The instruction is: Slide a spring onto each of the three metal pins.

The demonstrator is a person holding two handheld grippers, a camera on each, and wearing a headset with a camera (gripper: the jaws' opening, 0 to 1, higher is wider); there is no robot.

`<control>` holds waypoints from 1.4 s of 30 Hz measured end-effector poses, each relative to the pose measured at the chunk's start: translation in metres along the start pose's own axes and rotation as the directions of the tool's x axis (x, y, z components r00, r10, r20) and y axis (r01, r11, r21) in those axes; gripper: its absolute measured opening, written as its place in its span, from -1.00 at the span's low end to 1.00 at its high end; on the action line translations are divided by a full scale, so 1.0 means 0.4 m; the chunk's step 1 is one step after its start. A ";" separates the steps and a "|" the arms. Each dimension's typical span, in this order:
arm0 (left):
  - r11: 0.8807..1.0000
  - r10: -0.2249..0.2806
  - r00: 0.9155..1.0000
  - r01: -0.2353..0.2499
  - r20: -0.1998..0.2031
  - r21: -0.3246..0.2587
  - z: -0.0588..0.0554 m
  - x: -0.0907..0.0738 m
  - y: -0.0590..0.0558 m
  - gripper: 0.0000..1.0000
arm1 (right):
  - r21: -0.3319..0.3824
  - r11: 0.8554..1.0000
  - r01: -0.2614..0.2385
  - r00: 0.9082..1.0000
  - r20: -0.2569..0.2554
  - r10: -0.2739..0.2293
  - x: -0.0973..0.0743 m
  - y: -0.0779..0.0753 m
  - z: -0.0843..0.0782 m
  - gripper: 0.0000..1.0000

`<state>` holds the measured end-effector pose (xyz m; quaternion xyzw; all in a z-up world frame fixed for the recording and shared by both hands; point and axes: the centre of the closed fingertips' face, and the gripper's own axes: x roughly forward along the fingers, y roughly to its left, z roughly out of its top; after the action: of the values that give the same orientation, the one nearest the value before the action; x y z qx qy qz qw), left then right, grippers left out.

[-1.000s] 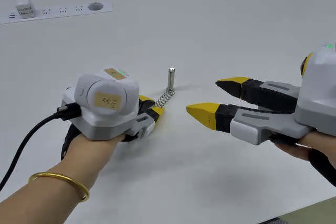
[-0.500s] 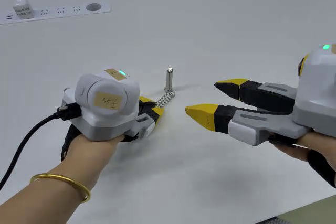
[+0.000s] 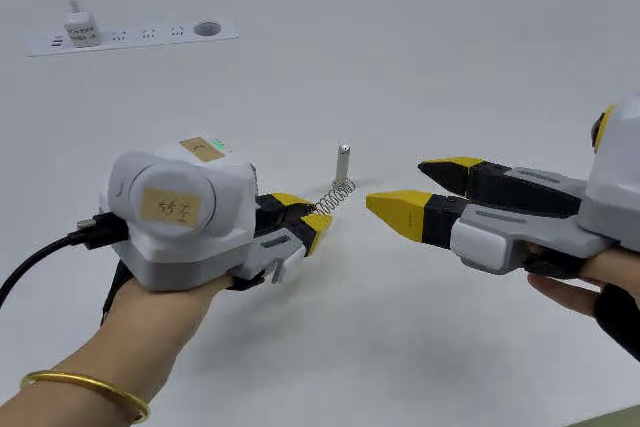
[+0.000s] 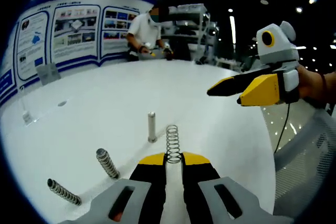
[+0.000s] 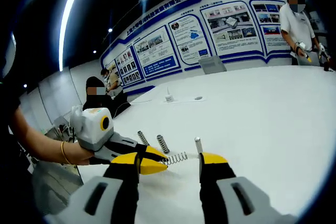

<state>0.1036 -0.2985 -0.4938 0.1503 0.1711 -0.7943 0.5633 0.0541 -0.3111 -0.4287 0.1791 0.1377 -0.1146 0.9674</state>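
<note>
I judge the last fitting in hand: left tongs [image 4: 173,157] pinch the spring [image 4: 172,139], bare pin [image 4: 151,126] at its eleven o'clock; right tongs [image 3: 398,184] spread. Next, align spring over pin

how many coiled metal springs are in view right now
3. One coiled metal spring is clamped in the left gripper, near the bare upright metal pin. A second spring and a third spring stand left of it, apparently on pins.

Shiny metal spring [image 3: 337,194], matt white table [image 3: 420,77]
</note>
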 end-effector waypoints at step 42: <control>0.987 -0.120 0.936 0.148 0.332 -0.060 0.138 -0.175 -0.103 -0.80 | 0.265 0.933 -0.244 0.970 0.081 0.230 0.039 0.143 0.039 -0.59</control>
<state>0.0843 -0.2512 -0.4099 -0.0192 0.1183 -0.8369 0.5340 0.0878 -0.2677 -0.4016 0.3232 0.0746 -0.0193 0.9432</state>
